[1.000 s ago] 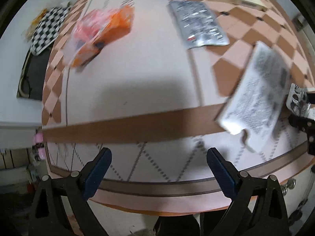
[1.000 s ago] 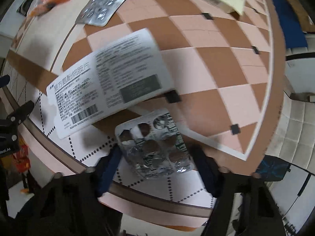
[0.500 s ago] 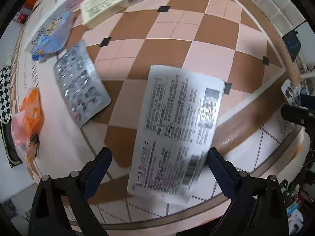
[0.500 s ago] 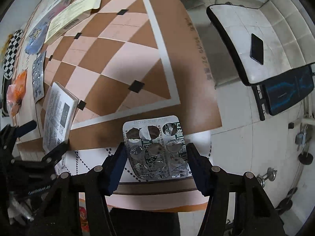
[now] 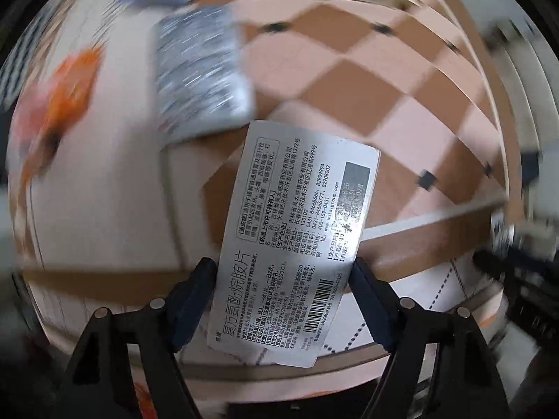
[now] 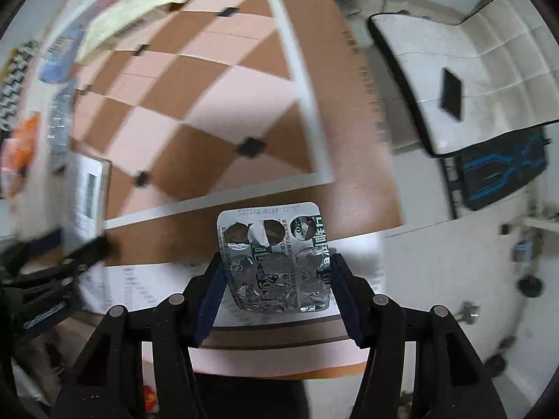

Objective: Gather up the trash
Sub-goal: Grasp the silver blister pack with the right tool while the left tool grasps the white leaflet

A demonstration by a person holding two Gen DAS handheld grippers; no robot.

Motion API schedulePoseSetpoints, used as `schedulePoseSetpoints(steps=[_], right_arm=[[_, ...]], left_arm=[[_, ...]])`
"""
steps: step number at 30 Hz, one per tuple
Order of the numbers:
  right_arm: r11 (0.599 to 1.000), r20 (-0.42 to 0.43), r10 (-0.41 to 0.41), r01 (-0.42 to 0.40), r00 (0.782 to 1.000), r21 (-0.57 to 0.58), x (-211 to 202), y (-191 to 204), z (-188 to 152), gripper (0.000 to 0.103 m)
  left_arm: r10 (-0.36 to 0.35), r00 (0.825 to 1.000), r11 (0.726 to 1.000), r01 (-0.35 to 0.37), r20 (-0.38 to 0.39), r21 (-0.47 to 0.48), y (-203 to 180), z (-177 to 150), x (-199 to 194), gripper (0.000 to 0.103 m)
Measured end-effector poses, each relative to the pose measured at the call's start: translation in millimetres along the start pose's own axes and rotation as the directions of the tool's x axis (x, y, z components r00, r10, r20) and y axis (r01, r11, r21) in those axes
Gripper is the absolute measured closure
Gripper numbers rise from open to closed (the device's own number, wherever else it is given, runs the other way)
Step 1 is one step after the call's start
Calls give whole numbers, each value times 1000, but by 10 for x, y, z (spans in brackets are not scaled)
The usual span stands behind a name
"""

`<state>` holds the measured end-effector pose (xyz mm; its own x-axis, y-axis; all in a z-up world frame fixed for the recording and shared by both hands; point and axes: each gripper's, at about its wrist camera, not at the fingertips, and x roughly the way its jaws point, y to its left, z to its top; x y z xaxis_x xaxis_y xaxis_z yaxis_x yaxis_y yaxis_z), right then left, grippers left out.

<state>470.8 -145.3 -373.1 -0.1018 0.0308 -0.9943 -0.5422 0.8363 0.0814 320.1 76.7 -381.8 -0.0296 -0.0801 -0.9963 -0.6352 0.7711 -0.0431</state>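
Left tongs (image 5: 283, 293) are closing on my printed foil sheet (image 5: 297, 244), light and bendy, so I hold its long edges. Right tongs (image 6: 276, 279) are closing on an emptied blister (image 6: 274, 258), crinkly and slick, above the table (image 6: 216, 104) edge.

Both grippers point straight down. The left gripper (image 5: 283, 293) has its jaws closing, pads against the edges of a silver medicine card (image 5: 297, 237). The right gripper (image 6: 276, 286) is closing tighter, pinching a used pill sheet (image 6: 274, 262).
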Motion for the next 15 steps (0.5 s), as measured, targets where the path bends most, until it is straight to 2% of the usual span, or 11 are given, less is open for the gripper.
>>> schedulePoseSetpoints(steps=[1, 3, 8, 15], right_arm=[[1000, -8, 15, -15, 1000, -4, -11, 53, -29, 43], [999, -17, 44, -44, 999, -18, -6, 149, -53, 43], [999, -23, -6, 4, 1000, -51, 44, 313, -84, 41], [995, -28, -49, 47, 998, -89, 86, 499, -117, 31]], left_arm=[[1, 1000, 999, 0, 8, -43, 71, -37, -6, 27], [22, 999, 997, -20, 31, -72, 148, -78, -3, 27], [44, 998, 999, -44, 49, -8, 103, -106, 40, 23], [32, 998, 999, -33, 56, 17, 54, -8, 45, 26]])
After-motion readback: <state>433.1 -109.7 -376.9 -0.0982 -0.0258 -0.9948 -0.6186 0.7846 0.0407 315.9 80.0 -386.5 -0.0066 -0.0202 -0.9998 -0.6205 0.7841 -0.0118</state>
